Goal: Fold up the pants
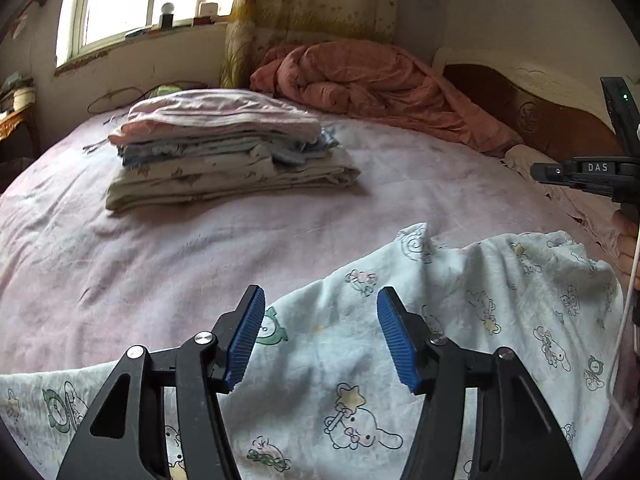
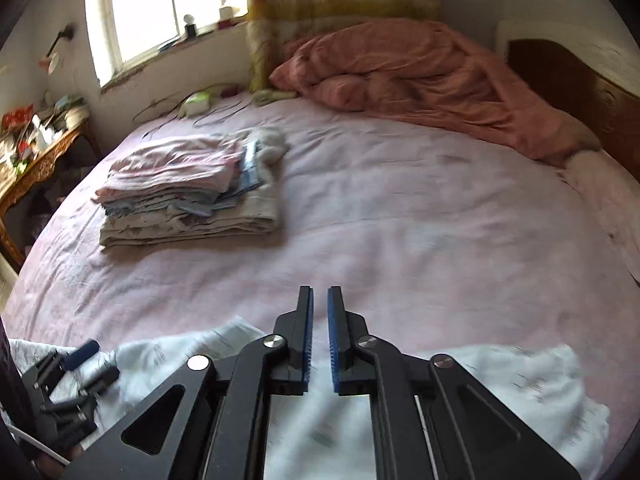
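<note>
Pants (image 1: 400, 360) lay on near edge of bed (image 1: 160, 260), long axis running left-right. Left gripper (image 1: 320, 336) spread wide, empty, above them. Right gripper (image 2: 320, 336) nearly closed, narrow gap, nothing grasped.

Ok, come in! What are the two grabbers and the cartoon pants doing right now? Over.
Left gripper open above the pants, nothing gripped. Right gripper nearly closed, empty. Pants spread on the bed. Folded pile well clear.

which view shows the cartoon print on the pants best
The left wrist view: the pants fill its lower half, sharp enough to show the cartoon animals. In the right wrist view they are blurred white cloth behind the gripper.
</note>
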`<state>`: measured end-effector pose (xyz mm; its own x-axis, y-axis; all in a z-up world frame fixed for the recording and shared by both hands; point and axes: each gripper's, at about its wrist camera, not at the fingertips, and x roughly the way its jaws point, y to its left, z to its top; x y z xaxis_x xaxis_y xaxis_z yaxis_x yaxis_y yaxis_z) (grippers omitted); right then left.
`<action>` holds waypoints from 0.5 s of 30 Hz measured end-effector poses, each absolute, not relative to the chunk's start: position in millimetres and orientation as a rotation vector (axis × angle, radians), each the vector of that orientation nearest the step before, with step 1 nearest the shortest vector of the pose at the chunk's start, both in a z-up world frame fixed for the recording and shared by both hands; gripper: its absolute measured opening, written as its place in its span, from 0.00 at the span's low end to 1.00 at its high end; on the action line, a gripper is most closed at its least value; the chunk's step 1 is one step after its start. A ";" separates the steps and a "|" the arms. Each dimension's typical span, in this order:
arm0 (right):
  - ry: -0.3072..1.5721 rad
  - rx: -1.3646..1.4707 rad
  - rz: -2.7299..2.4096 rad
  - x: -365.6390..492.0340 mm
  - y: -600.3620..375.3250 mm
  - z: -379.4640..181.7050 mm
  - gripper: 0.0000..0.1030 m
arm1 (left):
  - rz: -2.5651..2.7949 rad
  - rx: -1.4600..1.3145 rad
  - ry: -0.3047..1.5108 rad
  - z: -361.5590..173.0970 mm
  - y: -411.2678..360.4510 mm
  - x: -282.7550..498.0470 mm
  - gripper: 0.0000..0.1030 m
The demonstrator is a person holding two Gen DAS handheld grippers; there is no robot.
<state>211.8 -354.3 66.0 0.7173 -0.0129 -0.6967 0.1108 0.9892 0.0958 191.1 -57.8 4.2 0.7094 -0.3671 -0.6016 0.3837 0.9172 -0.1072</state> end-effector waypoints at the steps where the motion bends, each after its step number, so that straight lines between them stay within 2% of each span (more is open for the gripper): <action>1: 0.764 0.155 -0.091 204.1 -370.4 68.8 0.15 | -0.420 0.045 0.645 4.8 -62.1 189.0 0.60; 4: 0.764 0.218 -0.204 180.2 -428.5 73.8 0.16 | -0.391 0.112 0.616 5.3 -72.1 185.9 0.61; 6: 0.781 0.292 -0.244 166.2 -467.0 70.8 0.16 | -0.336 0.183 0.536 16.6 -77.0 181.4 0.61; 7: 0.792 0.314 -0.243 163.5 -479.3 68.7 0.16 | -0.323 0.215 0.482 26.2 -78.7 177.6 0.64; 8: 0.809 0.335 -0.241 160.3 -494.6 63.3 0.16 | -0.317 0.229 0.444 36.4 -79.9 175.3 0.71; 10: 0.839 0.339 -0.241 160.8 -510.5 52.7 0.16 | -0.310 0.227 0.456 53.2 -85.4 183.2 0.78; 12: 0.881 0.345 -0.241 164.9 -524.4 38.1 0.26 | -0.386 0.211 0.580 58.3 -99.1 205.2 0.78; 14: 0.916 0.343 -0.248 169.6 -536.4 24.4 0.47 | -0.459 0.184 0.693 54.1 -115.3 228.6 0.78; 15: 0.920 0.336 -0.256 167.9 -542.3 20.1 0.47 | -0.482 0.183 0.740 49.8 -124.4 239.9 0.78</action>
<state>167.9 -542.3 20.1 0.5815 -0.0725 -0.8103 0.3558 0.9184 0.1732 239.9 -124.4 49.8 0.6356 -0.3563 -0.6849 0.4829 0.8757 -0.0075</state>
